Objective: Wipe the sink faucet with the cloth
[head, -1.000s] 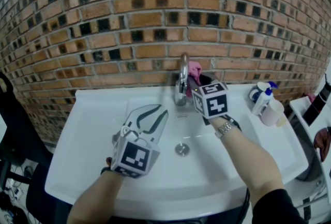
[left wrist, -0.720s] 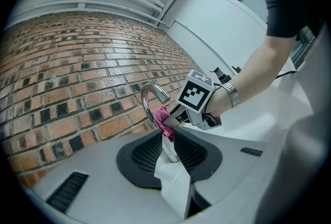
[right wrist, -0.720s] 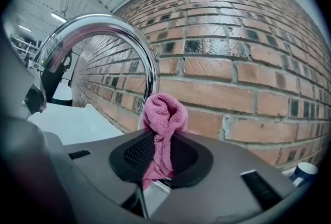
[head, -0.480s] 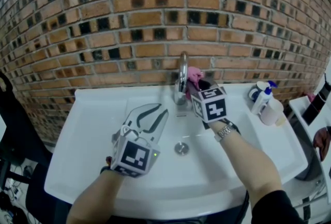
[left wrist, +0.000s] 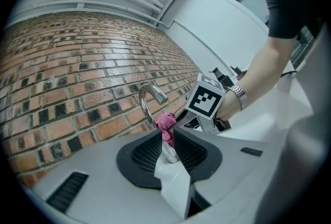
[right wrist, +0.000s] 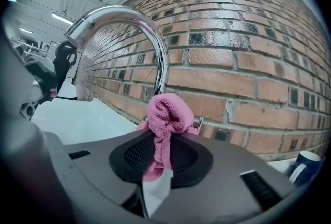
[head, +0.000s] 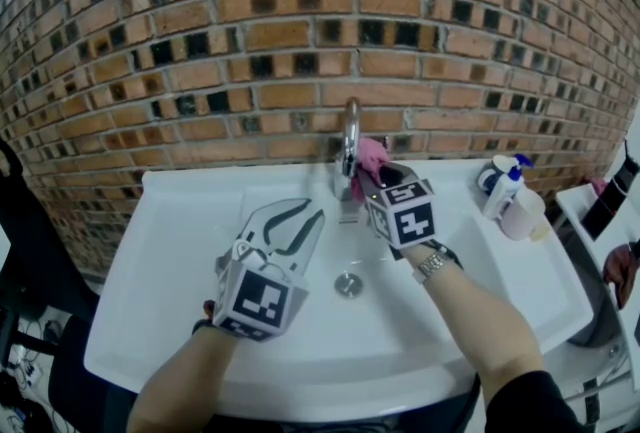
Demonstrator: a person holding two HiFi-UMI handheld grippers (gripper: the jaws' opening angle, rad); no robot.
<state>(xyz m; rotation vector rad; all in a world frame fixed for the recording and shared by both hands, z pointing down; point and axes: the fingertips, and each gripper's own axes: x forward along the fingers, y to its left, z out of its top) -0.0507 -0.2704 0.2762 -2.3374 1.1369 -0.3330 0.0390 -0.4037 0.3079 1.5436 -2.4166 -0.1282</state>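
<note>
- A soft pink terry cloth [right wrist: 165, 114] is bunching up between the jaws of the right gripper [head: 380, 176], which are pinching tight on its folded middle.
- The cloth is sitting just beside the lower stem of a curved chrome gooseneck faucet [right wrist: 155, 36], at the back of a white ceramic sink [head: 180, 261] under a red-brown brick wall [head: 200, 41].
- The cloth is looking light, limp and fluffy; it is likely moulding round the pipe under gentle pressure, and a grip on a thick fold, as here, seems right.
- The faucet is looking rigid, smooth and slippery, so the cloth is probably sliding easily along it.
- The left gripper [head: 290, 221] is hovering over the basin with its jaws partly apart and nothing between them.
- Whether the cloth is actually touching the chrome is hard to tell.
- In the head view the right gripper is hiding the faucet's base.
- The cloth's tail is disappearing down between the pads.
</note>
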